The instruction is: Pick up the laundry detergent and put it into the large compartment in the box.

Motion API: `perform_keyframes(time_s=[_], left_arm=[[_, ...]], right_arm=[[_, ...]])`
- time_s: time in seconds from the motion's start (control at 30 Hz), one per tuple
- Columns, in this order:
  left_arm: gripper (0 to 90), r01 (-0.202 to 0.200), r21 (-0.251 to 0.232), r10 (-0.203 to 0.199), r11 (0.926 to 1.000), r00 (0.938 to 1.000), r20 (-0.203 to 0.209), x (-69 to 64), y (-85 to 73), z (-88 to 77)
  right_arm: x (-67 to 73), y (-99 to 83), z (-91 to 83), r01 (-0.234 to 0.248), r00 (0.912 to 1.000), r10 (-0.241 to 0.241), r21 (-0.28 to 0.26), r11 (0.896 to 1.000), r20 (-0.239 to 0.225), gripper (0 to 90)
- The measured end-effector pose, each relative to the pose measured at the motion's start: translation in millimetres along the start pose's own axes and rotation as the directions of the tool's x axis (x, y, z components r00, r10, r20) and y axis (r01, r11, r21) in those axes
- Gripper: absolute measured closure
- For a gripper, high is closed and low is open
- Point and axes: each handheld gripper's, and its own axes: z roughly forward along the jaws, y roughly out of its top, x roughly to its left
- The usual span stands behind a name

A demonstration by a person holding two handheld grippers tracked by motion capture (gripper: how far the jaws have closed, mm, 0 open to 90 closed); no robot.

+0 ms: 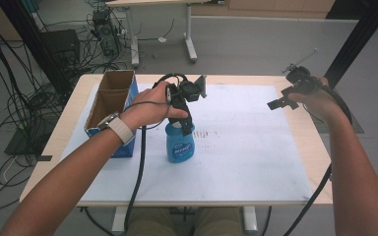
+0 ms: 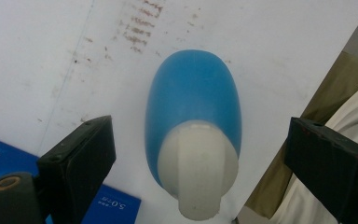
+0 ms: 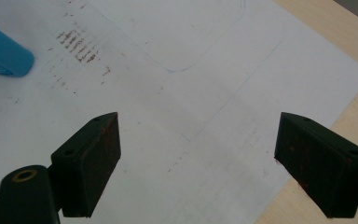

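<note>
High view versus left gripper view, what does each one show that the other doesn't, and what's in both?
High view alone: the open cardboard box with its hollow inside, the right gripper held off to the side, both forearms, and the floor cables.

Left gripper view alone: the blue bottle's white cap from above, sitting between the left gripper jaws, which stand open and clear of it.

Both: the blue bottle upright on the white sheet, the brown smudges beside it, and the box's blue side.
</note>
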Motion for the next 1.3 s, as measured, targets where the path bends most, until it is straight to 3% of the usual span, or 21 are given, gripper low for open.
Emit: perform_keyframes(time_s=[0.63, 1.3], left_arm=[[9.7, -0.005, -0.008, 0.005, 1.0000, 0.9999, -0.009, -2.0, -0.3, 3.3], [9.7, -0.025, 0.012, 0.025, 0.9996, 0.9995, -0.018, -6.8, 3.9, 26.9]], right_arm=[[0.0, -1.1, 1.0, -0.001, 1.0000, 0.000, -0.003, 1.000, -0.002, 14.4], [0.8, -4.9, 2.3, -0.004, 1.0000, 0.004, -0.001, 1.000, -0.003, 14.4]])
